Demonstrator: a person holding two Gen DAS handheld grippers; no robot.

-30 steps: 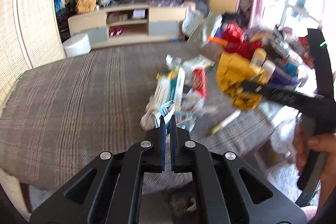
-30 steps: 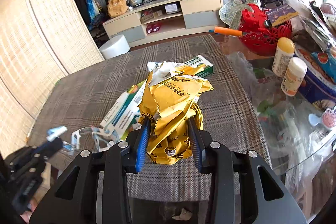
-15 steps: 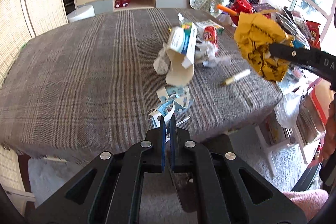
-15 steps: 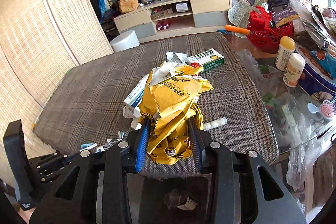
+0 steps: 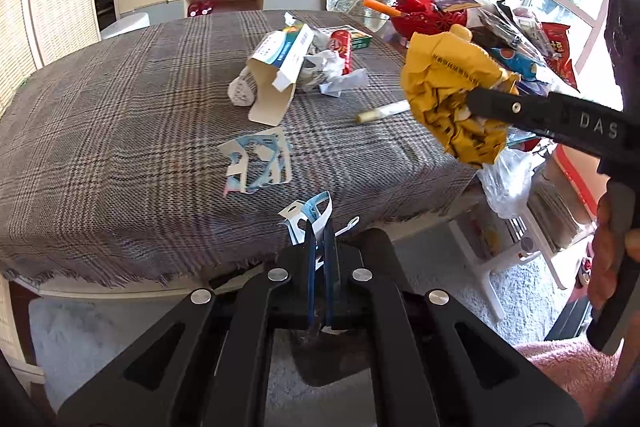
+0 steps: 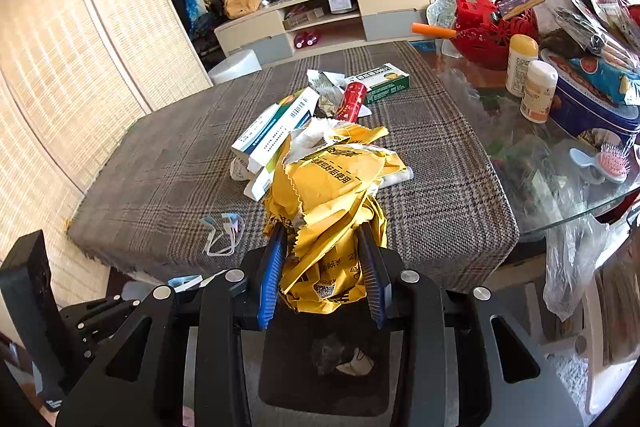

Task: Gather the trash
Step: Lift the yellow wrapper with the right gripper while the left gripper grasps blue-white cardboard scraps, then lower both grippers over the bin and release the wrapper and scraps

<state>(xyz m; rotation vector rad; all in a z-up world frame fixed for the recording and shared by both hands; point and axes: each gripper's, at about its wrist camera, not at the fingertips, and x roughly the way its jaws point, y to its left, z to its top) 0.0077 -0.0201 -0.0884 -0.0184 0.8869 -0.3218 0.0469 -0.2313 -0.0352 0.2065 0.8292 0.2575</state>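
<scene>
My left gripper [image 5: 318, 227] is shut on a blue-and-white packaging scrap [image 5: 308, 213], held just off the near edge of the plaid-covered table [image 5: 120, 147]. My right gripper [image 6: 322, 231] is shut on a crumpled yellow wrapper [image 6: 332, 187]; the left wrist view shows that yellow wrapper [image 5: 448, 95] at the right, above the table's corner. A dark bin [image 6: 344, 359] with some trash inside lies below both grippers. Left on the cloth are another blue-white scrap [image 5: 258, 163], an open white box [image 5: 280, 67], a red tube [image 5: 342, 47], a green box [image 5: 356, 35] and a white stick [image 5: 384, 111].
A glass tabletop [image 6: 540, 155] to the right carries two bottles [image 6: 538, 91], a red basket [image 6: 488, 27], a blue tin and a hairbrush. A plastic bag [image 6: 568, 267] hangs at its edge. Wicker screens [image 6: 80, 67] stand on the left, a TV cabinet at the back.
Both grippers have drawn back from the middle of the table to its near edge, each keeping its load. The trash pile now lies farther away.
</scene>
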